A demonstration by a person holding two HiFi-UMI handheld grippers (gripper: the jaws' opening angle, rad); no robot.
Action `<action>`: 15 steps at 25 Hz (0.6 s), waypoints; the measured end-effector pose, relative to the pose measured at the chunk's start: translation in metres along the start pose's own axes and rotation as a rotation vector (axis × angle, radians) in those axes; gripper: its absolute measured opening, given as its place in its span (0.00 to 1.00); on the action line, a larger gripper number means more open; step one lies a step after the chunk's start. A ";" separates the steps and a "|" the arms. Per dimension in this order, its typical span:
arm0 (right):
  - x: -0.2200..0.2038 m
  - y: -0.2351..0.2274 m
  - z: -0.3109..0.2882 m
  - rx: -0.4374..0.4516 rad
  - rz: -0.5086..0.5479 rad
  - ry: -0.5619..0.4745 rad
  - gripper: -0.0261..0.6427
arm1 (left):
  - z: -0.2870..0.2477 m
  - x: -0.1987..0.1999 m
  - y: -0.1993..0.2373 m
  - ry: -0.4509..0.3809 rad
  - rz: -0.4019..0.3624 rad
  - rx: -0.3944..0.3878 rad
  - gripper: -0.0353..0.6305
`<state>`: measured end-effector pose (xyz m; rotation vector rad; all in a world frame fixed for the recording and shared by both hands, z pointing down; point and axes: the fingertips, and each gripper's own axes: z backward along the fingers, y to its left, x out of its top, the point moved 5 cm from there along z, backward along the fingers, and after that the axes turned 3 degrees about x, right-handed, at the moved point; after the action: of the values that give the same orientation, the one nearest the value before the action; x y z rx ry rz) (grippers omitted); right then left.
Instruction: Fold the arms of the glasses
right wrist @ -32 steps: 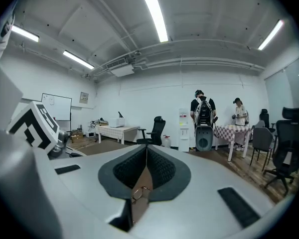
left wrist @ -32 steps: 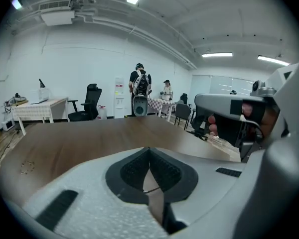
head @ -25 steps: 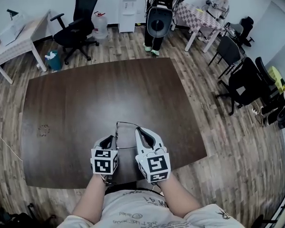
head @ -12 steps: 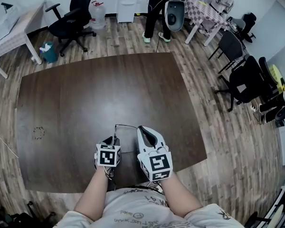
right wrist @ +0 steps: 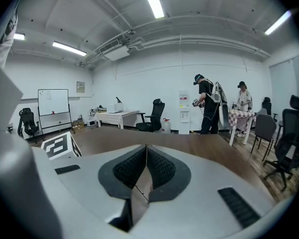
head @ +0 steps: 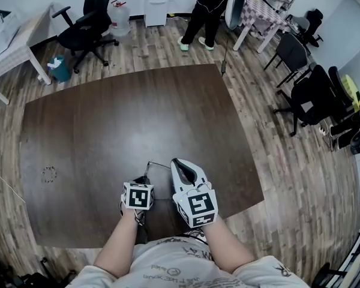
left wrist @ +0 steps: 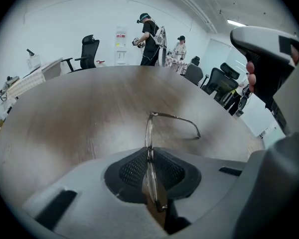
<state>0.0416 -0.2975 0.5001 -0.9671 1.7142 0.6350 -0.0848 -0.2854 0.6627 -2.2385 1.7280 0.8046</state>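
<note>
Thin wire-rimmed glasses [left wrist: 149, 133] stand on edge on the dark brown table [head: 108, 119], close to its near edge. My left gripper [left wrist: 149, 156] has its jaws closing, with the front frame between the pads, which press on it. One arm [left wrist: 175, 117] sticks out to the right from the far hinge, unfolded, its tip on the table. In the head view the glasses [head: 159, 165] lie between the two grippers. My right gripper [head: 177, 162] is just right of them, jaws together [right wrist: 146, 156]. A thin line shows low in its gap; I cannot tell what it is.
Black office chairs [head: 84, 32] and a white side table [head: 6, 47] stand beyond the table's far left. A person [head: 207, 11] stands past the far edge near a checkered table [head: 261, 14]. More chairs [head: 312, 95] are at the right.
My left gripper has come down onto the glasses' front frame near the table. Both grippers and the glasses sit slightly nearer to me. The person in the background has stepped right.
</note>
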 end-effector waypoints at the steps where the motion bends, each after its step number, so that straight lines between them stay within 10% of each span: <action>1: -0.001 0.001 -0.001 0.004 0.003 0.000 0.06 | 0.001 0.001 0.001 -0.008 -0.002 0.004 0.12; 15: 0.002 0.007 0.016 0.099 0.105 0.051 0.06 | 0.065 0.031 -0.008 -0.250 -0.096 0.067 0.11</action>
<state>0.0433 -0.2816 0.4930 -0.8343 1.8332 0.5924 -0.0915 -0.2783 0.5910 -2.0594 1.4993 0.9440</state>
